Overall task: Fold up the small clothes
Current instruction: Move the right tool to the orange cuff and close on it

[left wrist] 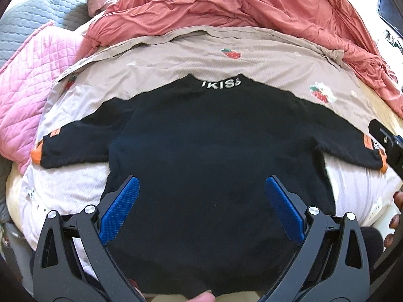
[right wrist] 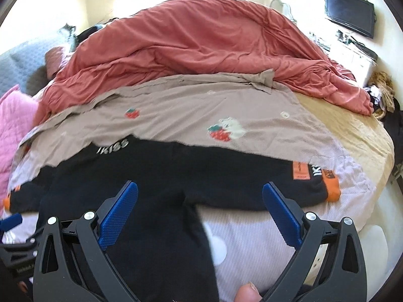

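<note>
A small black sweater [left wrist: 201, 146] with white "IKISS" lettering at the collar lies flat on the bed, sleeves spread, orange cuffs at both ends. My left gripper [left wrist: 201, 188] hovers open over its lower body, blue pads wide apart and holding nothing. In the right wrist view the same sweater [right wrist: 156, 176] stretches across, its right sleeve with an orange cuff [right wrist: 332, 188] reaching out to the right. My right gripper [right wrist: 200, 196] stands open above the sweater's right side and armpit, nothing between its fingers. The right gripper's black body [left wrist: 388, 146] shows at the left wrist view's right edge.
The sweater rests on a beige and lilac strawberry-print sheet [left wrist: 264, 58]. A bunched red duvet [right wrist: 201, 50] fills the back of the bed. A pink quilt [left wrist: 25, 95] lies at left. A screen [right wrist: 348, 12] and white shelf stand at far right. A hand [left wrist: 394, 216] shows at right.
</note>
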A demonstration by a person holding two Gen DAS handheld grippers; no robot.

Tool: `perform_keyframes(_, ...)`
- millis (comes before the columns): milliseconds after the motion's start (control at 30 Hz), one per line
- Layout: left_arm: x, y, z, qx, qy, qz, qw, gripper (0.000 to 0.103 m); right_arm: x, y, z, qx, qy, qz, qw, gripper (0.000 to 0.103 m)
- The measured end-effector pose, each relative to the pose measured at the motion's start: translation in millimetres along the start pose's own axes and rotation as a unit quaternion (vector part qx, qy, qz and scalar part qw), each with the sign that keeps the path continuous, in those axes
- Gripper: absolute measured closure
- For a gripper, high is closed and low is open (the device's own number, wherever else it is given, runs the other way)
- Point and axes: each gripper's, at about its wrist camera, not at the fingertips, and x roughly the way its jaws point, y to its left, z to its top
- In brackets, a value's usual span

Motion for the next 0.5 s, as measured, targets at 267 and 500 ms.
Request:
perform_keyframes(267,14.0,-23.7,29.4,0.001,-0.002,-0.015,0.9999,0.009,35.6,-35.5,33.0,0.066,0.019,-0.013,0.998,0.004)
perform_keyframes(500,42.8,-51.2,35.0,0.005,0.01,-0.029,0.9995,0.009,78.4,-89.3,32.0,0.137,0.039,-0.057,0.988,0.004)
